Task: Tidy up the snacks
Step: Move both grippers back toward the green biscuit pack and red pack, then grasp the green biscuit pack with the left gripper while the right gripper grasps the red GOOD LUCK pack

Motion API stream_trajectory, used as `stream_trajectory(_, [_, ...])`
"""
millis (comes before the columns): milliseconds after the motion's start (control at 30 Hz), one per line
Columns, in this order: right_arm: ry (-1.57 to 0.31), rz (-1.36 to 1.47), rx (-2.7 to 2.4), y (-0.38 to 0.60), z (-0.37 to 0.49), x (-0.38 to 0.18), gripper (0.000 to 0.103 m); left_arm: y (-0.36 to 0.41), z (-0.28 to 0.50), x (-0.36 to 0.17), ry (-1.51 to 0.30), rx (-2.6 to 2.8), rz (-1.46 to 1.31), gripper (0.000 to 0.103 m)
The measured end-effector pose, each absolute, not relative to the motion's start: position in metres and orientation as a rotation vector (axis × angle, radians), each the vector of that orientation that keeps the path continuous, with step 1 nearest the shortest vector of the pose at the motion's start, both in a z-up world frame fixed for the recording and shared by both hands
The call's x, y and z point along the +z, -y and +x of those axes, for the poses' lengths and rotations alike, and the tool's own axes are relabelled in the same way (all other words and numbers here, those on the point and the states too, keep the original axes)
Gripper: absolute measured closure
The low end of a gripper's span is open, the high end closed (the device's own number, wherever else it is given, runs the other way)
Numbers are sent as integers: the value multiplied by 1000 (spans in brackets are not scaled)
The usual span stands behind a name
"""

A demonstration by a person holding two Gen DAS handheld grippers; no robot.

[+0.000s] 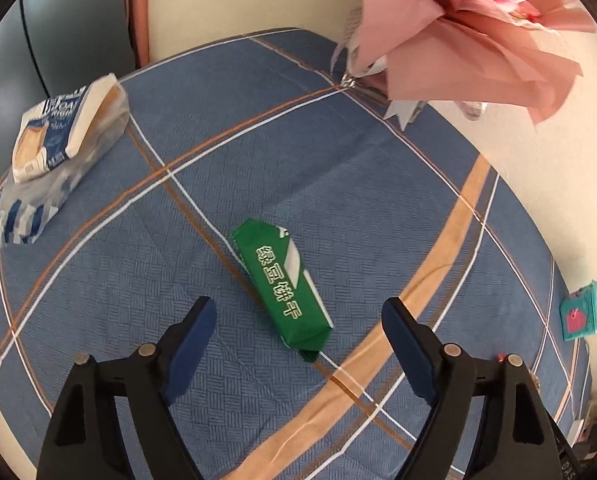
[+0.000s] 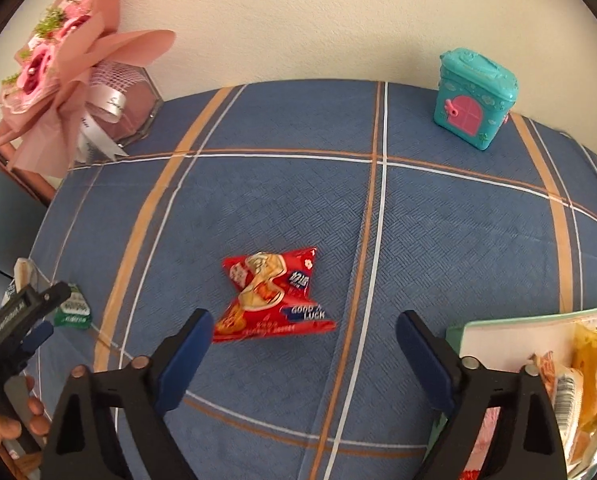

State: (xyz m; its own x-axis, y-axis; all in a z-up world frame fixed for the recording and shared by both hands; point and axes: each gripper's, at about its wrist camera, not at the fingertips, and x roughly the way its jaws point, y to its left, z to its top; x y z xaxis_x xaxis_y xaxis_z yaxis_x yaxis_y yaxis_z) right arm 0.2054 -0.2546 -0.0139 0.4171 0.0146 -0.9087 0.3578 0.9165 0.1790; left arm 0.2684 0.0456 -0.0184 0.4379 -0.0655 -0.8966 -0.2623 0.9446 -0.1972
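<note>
Left hand-held gripper (image 1: 298, 320) hangs open over the green biscuit pack (image 1: 282, 286); right hand-held gripper (image 2: 304, 332) gapes above the red snack packet (image 2: 272, 294), likely lining up pickups.

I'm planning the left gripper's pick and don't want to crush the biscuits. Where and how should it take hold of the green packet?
Grip the green packet across its narrow width at mid-length, coming down from above. It lies flat on the blue cloth, long and slim, slanted in the left wrist view, so the open left gripper would likely need rolling until its fingers face the two long sides.
</note>
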Motion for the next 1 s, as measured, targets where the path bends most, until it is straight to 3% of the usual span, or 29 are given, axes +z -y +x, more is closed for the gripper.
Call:
stream_trajectory(167, [-1137, 431, -208, 259, 213, -23, 20, -51, 270, -23, -1106, 131, -357, 30])
stream_trajectory(367, [-1148, 433, -197, 255, 219, -26, 41, -51, 273, -29, -1120, 117, -373, 45])
stream_trajectory(467, [-1152, 426, -187, 253, 219, -26, 45, -48, 275, -32, -1134, 102, -376, 62])
stream_trajectory(667, [-1161, 418, -190, 253, 215, -24, 49, -48, 270, -30, -1129, 84, -378, 78])
stream_trajectory(1000, [-1170, 388, -198, 247, 190, -16, 52, -38, 253, -18, -1143, 31, -409, 79])
